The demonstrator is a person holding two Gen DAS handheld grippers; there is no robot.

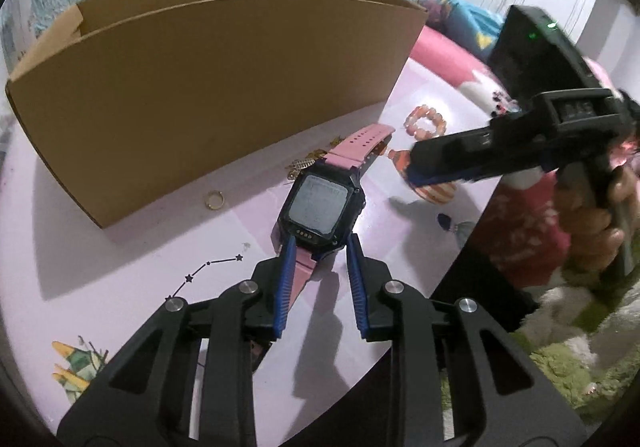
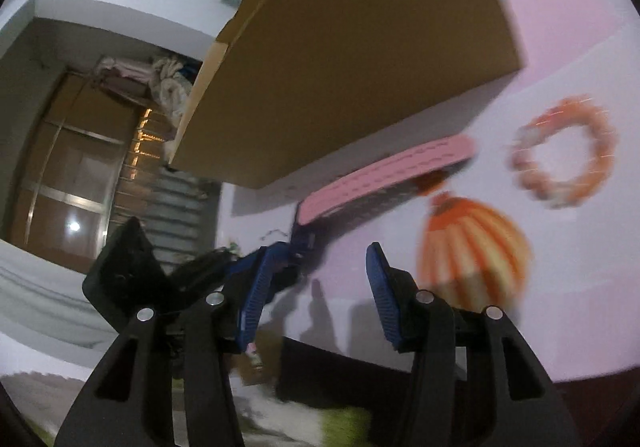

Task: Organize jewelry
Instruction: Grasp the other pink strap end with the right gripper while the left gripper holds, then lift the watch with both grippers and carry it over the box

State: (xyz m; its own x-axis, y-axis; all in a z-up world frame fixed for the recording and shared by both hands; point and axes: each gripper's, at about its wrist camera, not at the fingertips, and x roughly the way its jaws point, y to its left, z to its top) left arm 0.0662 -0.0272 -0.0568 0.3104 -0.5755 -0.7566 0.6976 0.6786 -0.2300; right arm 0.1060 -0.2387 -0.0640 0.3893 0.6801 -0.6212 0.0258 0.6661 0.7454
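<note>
- Closing on the watch point(image 1: 320, 213) should go squarely across its black case, not the pink strap, before lifting it toward the cardboard box point(image 1: 216, 87).
- The left gripper point(image 1: 320, 247) stands moderately open, its 2 blue pads flanking the case's near end on the table point(image 1: 140, 267), seemingly not yet clamped.
- The right gripper point(image 2: 324, 267) hovers wide and empty near the bead bracelet point(image 2: 568, 155).

The box point(image 1: 208, 87) looks like matt brown cardboard with a torn, rough top edge, and the table point(image 1: 120, 267) has a smooth, faintly glossy lilac top printed with pictures. The watch point(image 1: 320, 207) has a glossy dark plastic case, a shiny screen and a matt pink rubbery strap, beside a shiny gold metal ring point(image 1: 215, 200) and a bracelet point(image 1: 425, 124) of glossy peach beads. The left gripper point(image 1: 320, 245) is matt black plastic with ribbed blue pads and bright metal pins.
</note>
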